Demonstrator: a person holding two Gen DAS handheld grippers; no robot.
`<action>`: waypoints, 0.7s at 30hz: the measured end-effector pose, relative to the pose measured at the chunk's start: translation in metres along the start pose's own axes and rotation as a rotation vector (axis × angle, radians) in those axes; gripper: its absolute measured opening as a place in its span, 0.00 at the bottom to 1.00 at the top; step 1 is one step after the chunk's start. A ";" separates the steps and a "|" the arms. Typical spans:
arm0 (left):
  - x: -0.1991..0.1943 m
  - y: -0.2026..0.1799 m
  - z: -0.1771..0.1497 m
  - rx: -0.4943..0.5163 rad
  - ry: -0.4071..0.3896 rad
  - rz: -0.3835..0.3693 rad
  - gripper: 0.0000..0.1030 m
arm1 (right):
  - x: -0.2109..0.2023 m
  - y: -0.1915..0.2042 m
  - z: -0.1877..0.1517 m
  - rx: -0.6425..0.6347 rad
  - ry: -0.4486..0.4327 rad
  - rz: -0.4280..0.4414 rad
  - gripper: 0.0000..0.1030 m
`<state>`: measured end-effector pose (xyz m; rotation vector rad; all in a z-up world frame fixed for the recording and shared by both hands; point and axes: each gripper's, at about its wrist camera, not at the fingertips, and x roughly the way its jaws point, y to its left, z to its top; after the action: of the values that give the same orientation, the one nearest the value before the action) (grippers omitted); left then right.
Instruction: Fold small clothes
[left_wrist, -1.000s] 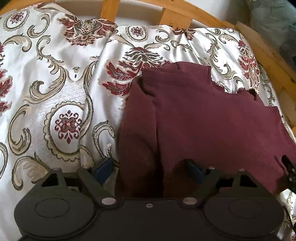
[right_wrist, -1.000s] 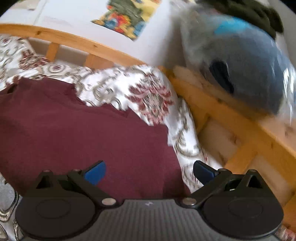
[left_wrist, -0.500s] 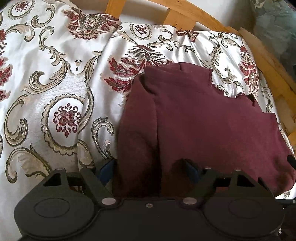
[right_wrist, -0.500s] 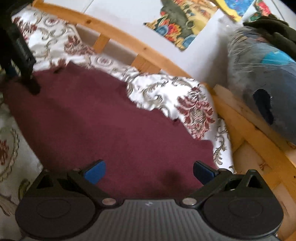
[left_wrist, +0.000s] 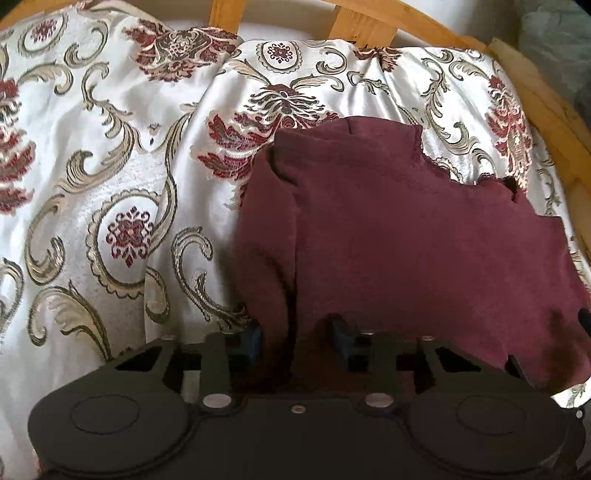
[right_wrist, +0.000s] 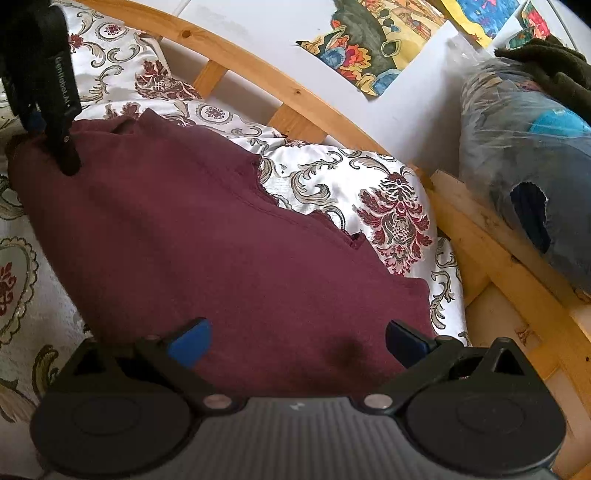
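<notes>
Maroon garment (left_wrist: 406, 236) lies flat on the patterned bedspread (left_wrist: 110, 155) of the bed, toward its right side, near the wooden frame (right_wrist: 491, 258). We judge the fold as barely begun: the cloth is spread in one layer, except its left edge, which is rolled into a thick ridge. All folds remain to be made.

The fabric looks soft and matte, with a ragged far edge and a dark spot near the right corner.

Left gripper (left_wrist: 295, 338) has just been closing; its jaws stand narrow, pads pressed on the bunched near-left edge of the garment, so we count this as a grip. Right gripper (right_wrist: 295, 339) hovers over the near-right corner, jaws wide, nothing pinched between them. We judge its grasp of that corner to be the next step.
</notes>
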<state>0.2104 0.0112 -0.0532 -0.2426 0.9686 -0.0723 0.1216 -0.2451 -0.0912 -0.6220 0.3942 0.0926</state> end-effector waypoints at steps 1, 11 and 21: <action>-0.002 -0.004 0.002 0.008 0.005 0.017 0.28 | 0.000 -0.001 0.000 0.001 0.000 0.002 1.00; -0.041 -0.057 0.009 0.192 -0.112 0.065 0.14 | -0.002 -0.011 0.003 0.002 0.009 -0.005 1.00; -0.058 -0.154 0.010 0.457 -0.192 -0.110 0.14 | 0.006 -0.076 -0.014 -0.013 0.030 -0.286 1.00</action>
<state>0.1933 -0.1273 0.0353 0.1179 0.7242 -0.3608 0.1379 -0.3151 -0.0617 -0.6876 0.3302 -0.1877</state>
